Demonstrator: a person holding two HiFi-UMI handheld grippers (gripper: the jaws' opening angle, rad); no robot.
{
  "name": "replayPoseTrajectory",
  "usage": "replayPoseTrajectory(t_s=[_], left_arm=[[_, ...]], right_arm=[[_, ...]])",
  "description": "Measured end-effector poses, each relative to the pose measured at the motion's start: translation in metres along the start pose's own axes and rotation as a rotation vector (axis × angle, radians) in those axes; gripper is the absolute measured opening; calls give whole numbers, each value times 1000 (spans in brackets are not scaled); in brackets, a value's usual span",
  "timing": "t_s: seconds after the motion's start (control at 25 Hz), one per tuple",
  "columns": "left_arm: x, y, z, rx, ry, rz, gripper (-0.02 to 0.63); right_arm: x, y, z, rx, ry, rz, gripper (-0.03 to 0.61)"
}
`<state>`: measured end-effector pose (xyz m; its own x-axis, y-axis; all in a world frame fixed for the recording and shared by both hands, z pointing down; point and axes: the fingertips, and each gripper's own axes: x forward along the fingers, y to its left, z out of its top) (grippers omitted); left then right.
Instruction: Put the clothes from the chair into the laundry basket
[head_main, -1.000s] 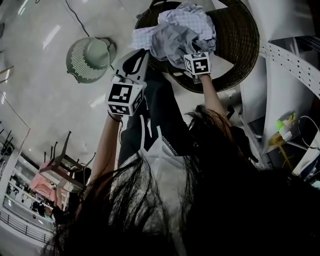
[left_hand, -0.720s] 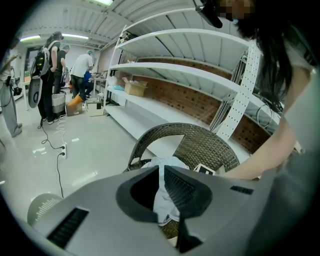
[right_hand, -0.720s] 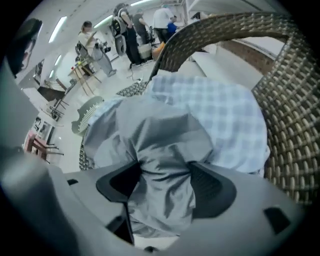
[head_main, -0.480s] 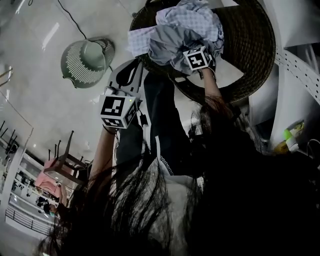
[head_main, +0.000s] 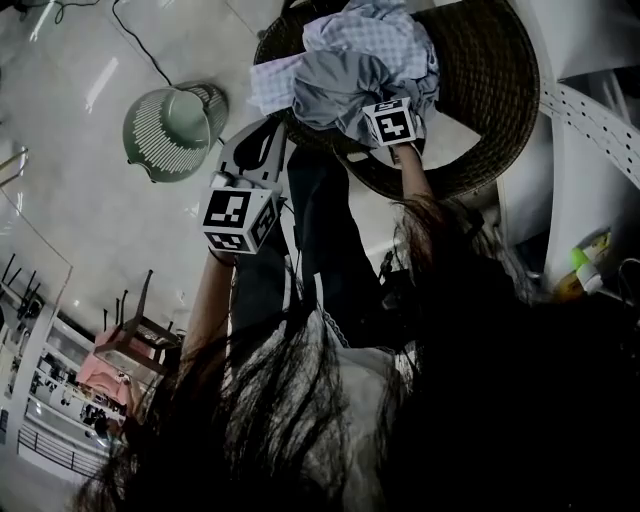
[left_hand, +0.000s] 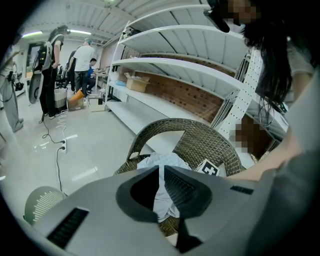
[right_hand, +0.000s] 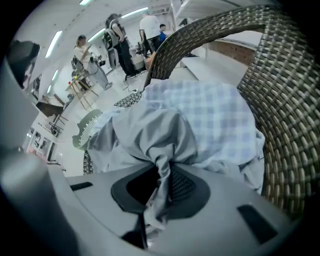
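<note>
1. The floor (head_main: 90, 180) is pale and glossy, streaked with reflections of the ceiling lights. A few people (left_hand: 82, 65) stand well off at the far end of the hall.
2. White metal shelving (left_hand: 165, 65) with a pegboard back runs along the wall behind the chair.
3. The wicker chair (head_main: 490, 90) stands near the shelving, its rounded woven back curving around the heap on the seat.
4. The clothes are piled on that seat: a checked shirt (head_main: 375, 35) toward the back and a grey garment (head_main: 335, 85) in front.
5. The laundry basket (head_main: 172, 128) is pale green and slotted, and sits on the floor well apart from the chair.
6. The right gripper (right_hand: 164, 177) points steeply down into the heap. Its jaws have just been closing and now pinch a bunched fold of the grey garment.
7. The left gripper (head_main: 272, 135) hangs just short of the chair's rim, its jaws drawn together and gripping nothing.
</note>
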<state>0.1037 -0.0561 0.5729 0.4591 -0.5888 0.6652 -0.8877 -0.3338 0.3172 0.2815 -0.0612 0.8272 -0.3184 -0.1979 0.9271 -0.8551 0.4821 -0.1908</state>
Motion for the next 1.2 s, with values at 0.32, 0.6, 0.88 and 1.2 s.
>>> replayPoseTrajectory(t_s=[0.32,0.6,0.88,1.2], left_arm=[[-46,7,29,6,-84,31,43],[-103,26,44,-2,-155,94,43],[-176,53,51,-66,-252,191,43],[-273,105,27,-136,-345,325,43]], right_arm=[[-78,43,17,175,-110,192,60],[-157,82,64,242,-210,321,59],[-232,127,116,240,-302,389,60],[-310,209,181,163,-388,499,58]])
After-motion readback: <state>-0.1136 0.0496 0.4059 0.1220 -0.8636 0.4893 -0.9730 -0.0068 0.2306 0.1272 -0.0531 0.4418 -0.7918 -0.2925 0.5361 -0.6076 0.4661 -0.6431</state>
